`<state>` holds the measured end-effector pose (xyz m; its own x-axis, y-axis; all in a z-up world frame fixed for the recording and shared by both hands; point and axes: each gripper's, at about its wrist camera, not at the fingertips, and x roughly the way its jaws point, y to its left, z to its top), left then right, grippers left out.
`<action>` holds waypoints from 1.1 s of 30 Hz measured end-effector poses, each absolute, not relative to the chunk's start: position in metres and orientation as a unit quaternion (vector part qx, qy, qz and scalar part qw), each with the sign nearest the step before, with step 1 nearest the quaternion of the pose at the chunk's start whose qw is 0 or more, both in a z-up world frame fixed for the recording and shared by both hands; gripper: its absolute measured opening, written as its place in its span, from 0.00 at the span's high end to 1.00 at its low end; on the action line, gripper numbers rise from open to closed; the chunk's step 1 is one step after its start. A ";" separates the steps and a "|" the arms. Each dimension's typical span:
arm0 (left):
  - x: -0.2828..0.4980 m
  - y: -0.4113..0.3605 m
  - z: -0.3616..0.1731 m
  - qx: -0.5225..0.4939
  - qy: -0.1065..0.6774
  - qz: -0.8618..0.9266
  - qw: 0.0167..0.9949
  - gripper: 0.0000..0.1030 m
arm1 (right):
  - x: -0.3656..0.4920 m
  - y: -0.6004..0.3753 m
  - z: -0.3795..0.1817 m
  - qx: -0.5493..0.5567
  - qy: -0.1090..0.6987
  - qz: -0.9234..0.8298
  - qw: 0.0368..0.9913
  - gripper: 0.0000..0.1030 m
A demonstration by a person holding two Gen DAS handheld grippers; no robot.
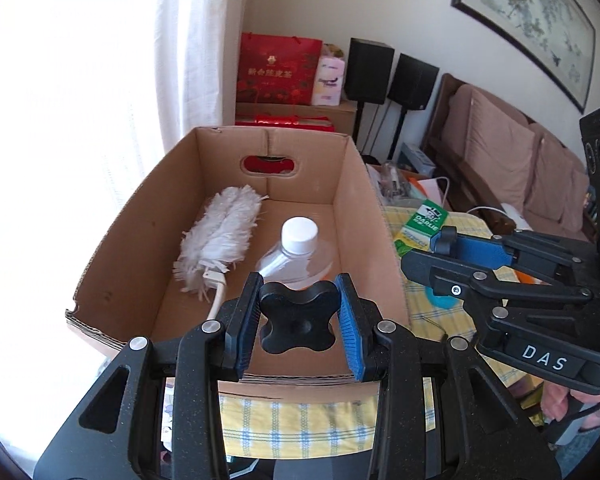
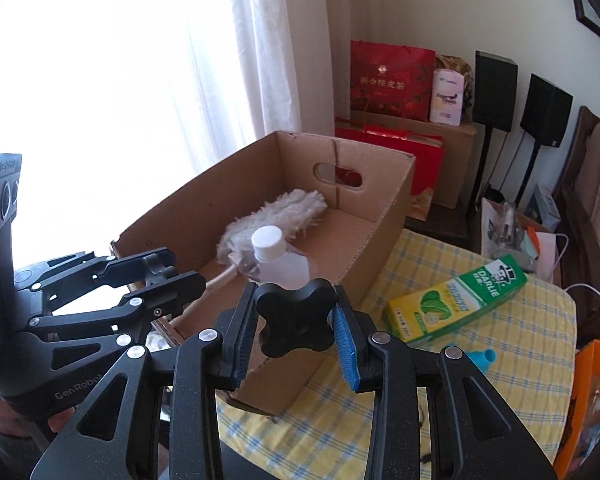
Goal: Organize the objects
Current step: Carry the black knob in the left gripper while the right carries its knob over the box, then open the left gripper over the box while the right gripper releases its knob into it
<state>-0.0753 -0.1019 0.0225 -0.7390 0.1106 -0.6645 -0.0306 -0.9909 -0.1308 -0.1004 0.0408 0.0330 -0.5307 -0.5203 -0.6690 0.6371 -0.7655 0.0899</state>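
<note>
My left gripper (image 1: 298, 320) is shut on a black four-lobed knob (image 1: 298, 334), held over the near end of an open cardboard box (image 1: 136, 240). My right gripper (image 2: 296, 316) is shut on a like black knob (image 2: 296, 320) above the box's near right corner. Each gripper shows in the other's view: the right gripper (image 1: 444, 248) off to the right, the left gripper (image 2: 160, 276) at the left. Inside the box lie a white fluffy duster (image 1: 220, 236) and a clear bottle with a white cap (image 1: 296, 256).
The box (image 2: 384, 216) stands on a table with a yellow checked cloth (image 2: 440, 392). Right of it lie a green and yellow Darlie carton (image 2: 456, 300) and a small blue object (image 2: 480, 356). Behind are red gift bags (image 2: 388, 80), black speakers (image 2: 496, 92) and a sofa (image 1: 512, 152).
</note>
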 end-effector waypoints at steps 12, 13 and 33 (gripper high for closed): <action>-0.080 -0.121 0.010 -0.371 -0.061 0.926 0.025 0.67 | -0.104 0.019 0.021 0.360 0.087 -0.865 0.340 0.65; -0.080 -0.122 0.009 -0.372 -0.061 0.926 0.025 0.67 | -0.104 0.018 0.020 0.360 0.088 -0.864 0.340 0.65; -0.090 -0.141 0.000 -0.373 -0.093 0.923 0.013 0.42 | -0.113 0.012 0.008 0.371 0.084 -0.864 0.330 0.58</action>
